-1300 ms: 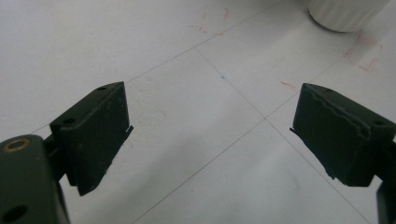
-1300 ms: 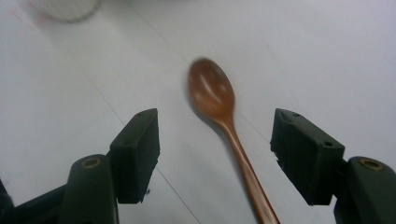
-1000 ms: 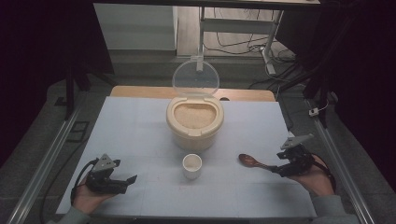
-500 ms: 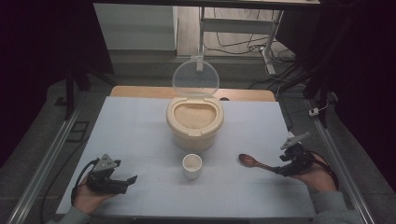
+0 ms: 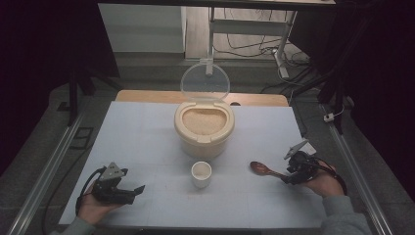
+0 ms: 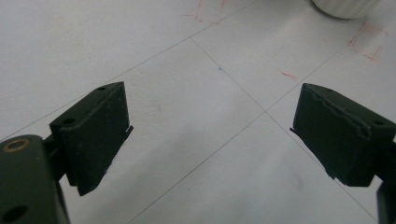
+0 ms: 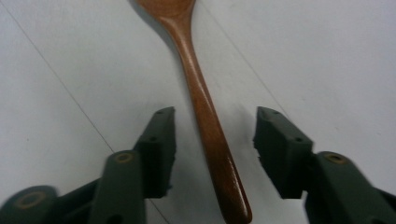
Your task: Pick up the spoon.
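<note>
The right gripper (image 5: 285,179) sits low over the white table (image 5: 147,142) at its right side, held in the person's right hand (image 5: 325,182), whose forearm comes in from the lower right edge; the gripper points leftward toward the middle of the table. In the right gripper view its two black jaws straddle the handle of a wooden spoon (image 7: 201,107), which lies flat on the table with its bowl away from the hand. The jaws have just been closing, yet a gap shows on each side of the handle, so the pads do not press on it. In the high view the spoon (image 5: 266,171) lies just right of a small white cup (image 5: 201,174), which stands in front of a beige rice container (image 5: 204,128) with its clear lid (image 5: 205,83) raised upright. The left gripper (image 5: 131,193) rests near the table's lower left corner in the left hand (image 5: 93,208), pointing right, its jaws spread wide with nothing between them. Faint red pen marks (image 6: 369,42) show on the table near the cup's base; no writing can be read.
</note>
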`<act>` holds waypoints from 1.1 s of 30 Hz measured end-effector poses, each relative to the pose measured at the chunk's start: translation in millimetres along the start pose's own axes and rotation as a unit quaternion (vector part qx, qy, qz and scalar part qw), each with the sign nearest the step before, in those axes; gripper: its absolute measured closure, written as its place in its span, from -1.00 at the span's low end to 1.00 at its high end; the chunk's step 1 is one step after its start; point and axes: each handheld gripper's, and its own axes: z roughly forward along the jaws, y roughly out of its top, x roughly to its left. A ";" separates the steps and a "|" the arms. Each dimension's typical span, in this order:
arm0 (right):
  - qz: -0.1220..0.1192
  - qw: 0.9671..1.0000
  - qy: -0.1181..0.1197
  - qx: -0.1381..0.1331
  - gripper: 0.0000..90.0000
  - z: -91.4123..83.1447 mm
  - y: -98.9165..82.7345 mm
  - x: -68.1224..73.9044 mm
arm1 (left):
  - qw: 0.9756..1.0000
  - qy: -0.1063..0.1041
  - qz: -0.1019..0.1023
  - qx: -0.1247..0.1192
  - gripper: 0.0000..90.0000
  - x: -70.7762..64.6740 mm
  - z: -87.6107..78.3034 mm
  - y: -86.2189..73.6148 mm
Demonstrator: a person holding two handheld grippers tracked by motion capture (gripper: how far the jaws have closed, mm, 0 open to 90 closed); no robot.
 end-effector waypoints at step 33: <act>-0.063 0.998 -0.003 -0.027 0.78 -8.8 3.0 7.8 | 1.000 0.005 0.001 0.009 -0.75 1.0 2.9 -1.7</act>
